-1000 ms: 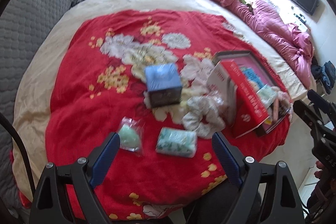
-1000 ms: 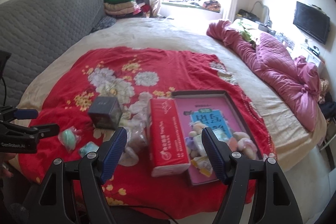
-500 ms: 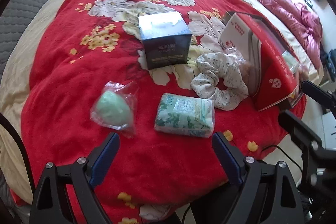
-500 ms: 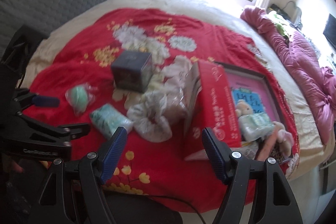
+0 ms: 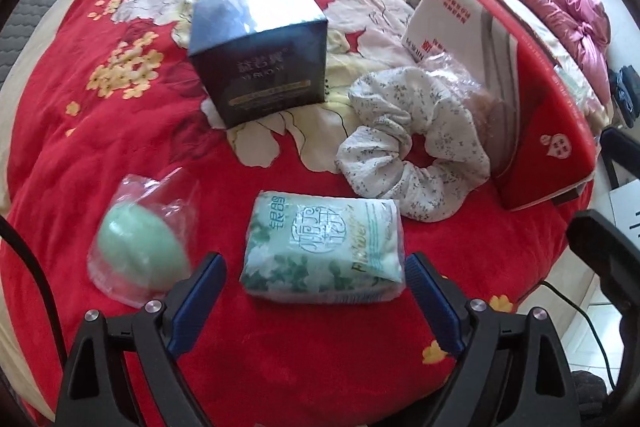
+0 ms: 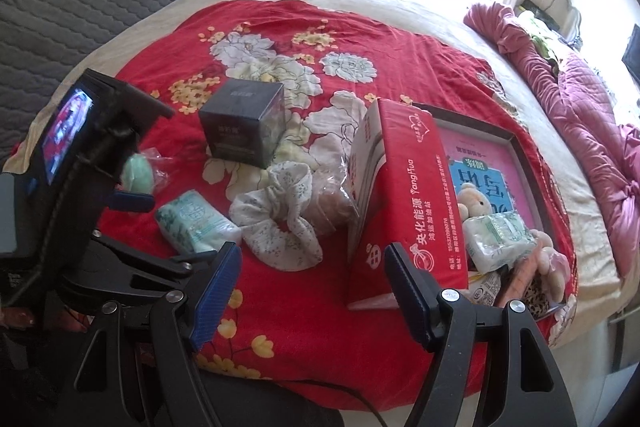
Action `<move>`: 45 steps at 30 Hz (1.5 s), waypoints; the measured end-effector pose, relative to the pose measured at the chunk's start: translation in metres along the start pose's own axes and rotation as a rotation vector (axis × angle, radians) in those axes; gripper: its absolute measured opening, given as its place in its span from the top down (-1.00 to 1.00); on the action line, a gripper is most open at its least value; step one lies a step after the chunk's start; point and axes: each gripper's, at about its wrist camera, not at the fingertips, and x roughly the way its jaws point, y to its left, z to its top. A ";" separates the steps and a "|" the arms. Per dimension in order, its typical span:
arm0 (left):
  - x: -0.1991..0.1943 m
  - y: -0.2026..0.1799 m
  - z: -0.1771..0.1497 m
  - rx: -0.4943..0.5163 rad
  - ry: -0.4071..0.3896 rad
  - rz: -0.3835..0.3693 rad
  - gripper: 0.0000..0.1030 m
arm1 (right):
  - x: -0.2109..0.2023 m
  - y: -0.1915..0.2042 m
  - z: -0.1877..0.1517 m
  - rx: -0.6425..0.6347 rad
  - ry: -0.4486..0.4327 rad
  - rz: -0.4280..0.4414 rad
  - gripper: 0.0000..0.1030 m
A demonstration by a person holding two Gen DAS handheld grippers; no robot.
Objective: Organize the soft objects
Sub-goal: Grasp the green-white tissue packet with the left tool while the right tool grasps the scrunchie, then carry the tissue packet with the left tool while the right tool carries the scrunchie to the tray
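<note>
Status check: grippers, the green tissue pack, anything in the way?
Left gripper open, straddling tissue pack, no contact. Right gripper open, empty. Bagged green sponge beside left finger.

Left gripper [image 5: 314, 273] jaws wide, pointing down at green tissue pack [image 5: 324, 251] lying between them untouched on red floral blanket [image 5: 120, 147]; bagged green sponge [image 5: 142, 247] beside it, floral scrunchie [image 5: 412, 143], dark box [image 5: 256, 47], red carton [image 5: 532, 131] beyond.
</note>
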 end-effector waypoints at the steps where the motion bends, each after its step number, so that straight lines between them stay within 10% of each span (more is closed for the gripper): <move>1: 0.002 -0.001 0.001 0.005 -0.002 -0.004 -0.76 | 0.002 0.000 0.001 -0.003 0.005 0.004 -0.45; 18: 0.015 0.022 -0.003 -0.010 -0.005 -0.064 -0.55 | 0.078 0.021 0.022 -0.007 0.154 0.003 -0.05; 25: 0.010 0.027 -0.004 -0.015 -0.011 -0.083 -0.46 | 0.098 0.015 0.019 0.017 0.171 -0.006 0.81; 45: -0.088 -0.003 0.014 -0.006 -0.196 -0.119 -0.43 | -0.028 -0.027 0.043 0.127 -0.134 0.080 0.94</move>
